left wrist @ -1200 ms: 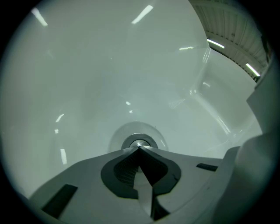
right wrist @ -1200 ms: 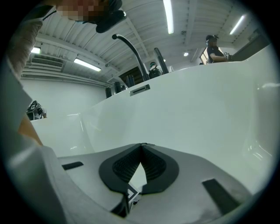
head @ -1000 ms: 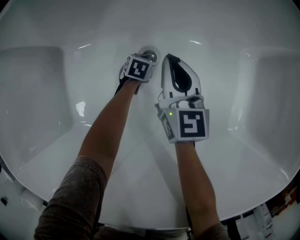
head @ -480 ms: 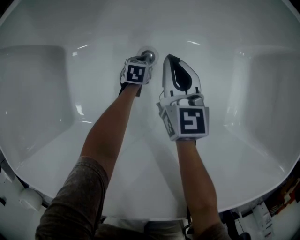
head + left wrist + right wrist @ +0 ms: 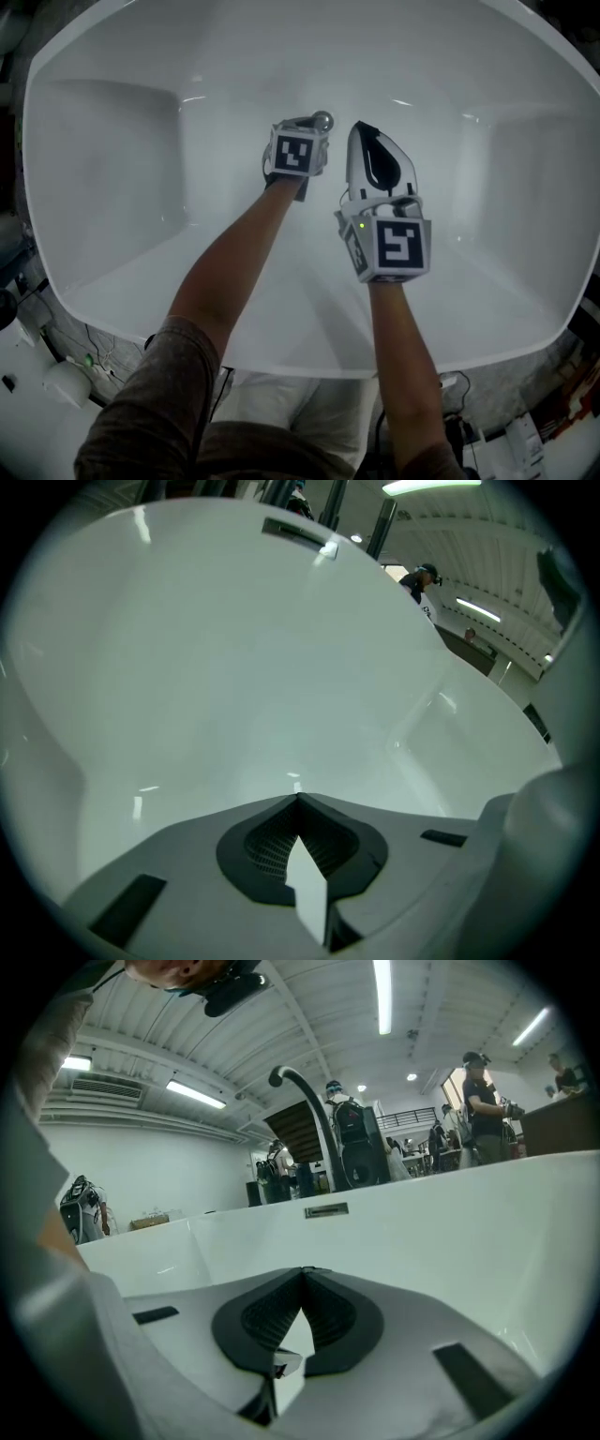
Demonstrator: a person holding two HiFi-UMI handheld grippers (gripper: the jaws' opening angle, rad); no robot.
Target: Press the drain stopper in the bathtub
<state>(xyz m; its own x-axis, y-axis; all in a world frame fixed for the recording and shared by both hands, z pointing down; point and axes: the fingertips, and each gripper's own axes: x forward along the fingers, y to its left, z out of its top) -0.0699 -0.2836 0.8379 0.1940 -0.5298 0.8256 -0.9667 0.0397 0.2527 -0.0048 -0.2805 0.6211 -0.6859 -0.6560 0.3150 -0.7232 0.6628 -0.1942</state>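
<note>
Heads up: your left gripper [image 5: 298,801] and right gripper [image 5: 302,1271] both have fingers pressed together, empty. The drain stopper [image 5: 321,120] sits on the bathtub [image 5: 103,216] floor just past the left one - those narrow tips could skid off its shiny cap.
</note>
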